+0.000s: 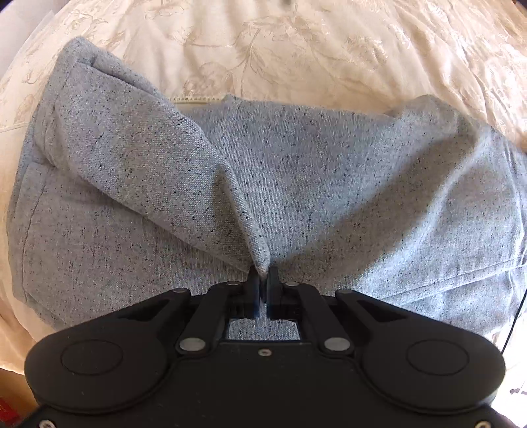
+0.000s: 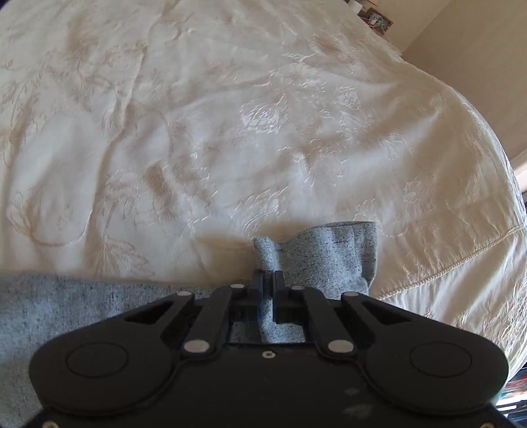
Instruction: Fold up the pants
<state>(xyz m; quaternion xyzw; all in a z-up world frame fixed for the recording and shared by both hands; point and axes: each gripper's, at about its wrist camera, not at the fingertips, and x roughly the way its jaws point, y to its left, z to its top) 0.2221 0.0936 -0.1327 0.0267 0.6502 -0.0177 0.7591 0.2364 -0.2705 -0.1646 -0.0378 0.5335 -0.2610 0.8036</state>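
The grey speckled pants (image 1: 313,184) lie spread across a cream bedspread and fill most of the left wrist view. My left gripper (image 1: 262,278) is shut on a corner of the pants, and a lifted flap of cloth (image 1: 141,158) runs from that corner up to the left. In the right wrist view my right gripper (image 2: 268,278) is shut on another edge of the pants (image 2: 329,253), which bunches up between the jaws and sticks out ahead and to the right. More of the grey cloth (image 2: 66,312) lies at the lower left.
The cream embroidered bedspread (image 2: 230,131) stretches ahead of the right gripper. Its corded edge (image 2: 461,260) drops off at the right, with a beige wall (image 2: 477,66) beyond. Small items stand at the far top right (image 2: 375,16).
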